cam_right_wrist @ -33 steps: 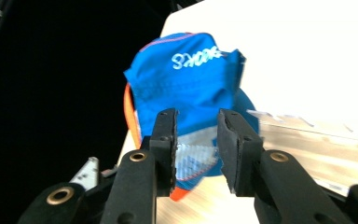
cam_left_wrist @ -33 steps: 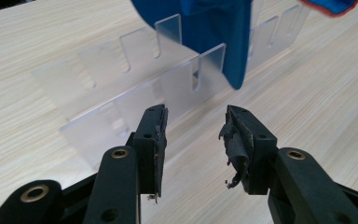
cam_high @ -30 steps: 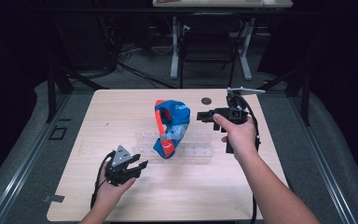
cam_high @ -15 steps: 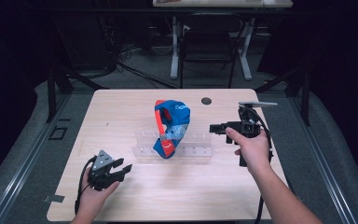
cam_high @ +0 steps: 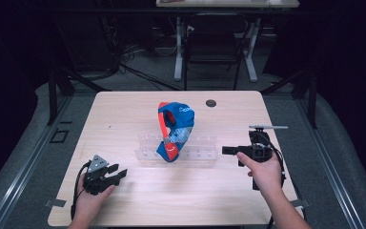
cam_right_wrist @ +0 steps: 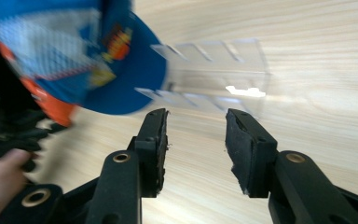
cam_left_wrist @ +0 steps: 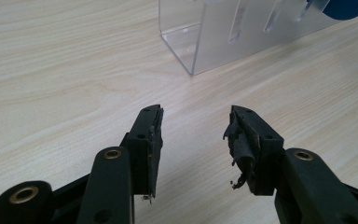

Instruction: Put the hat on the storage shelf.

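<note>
- A blue and orange cap sits in a clear acrylic rack at the middle of the wooden table
- The left gripper rests near the table's front left, jaws apart and empty
- The right gripper points at the rack's right end, just beside it, jaws apart, holding nothing

cap: blurred, cut off top-left | rack: top cut off
</note>
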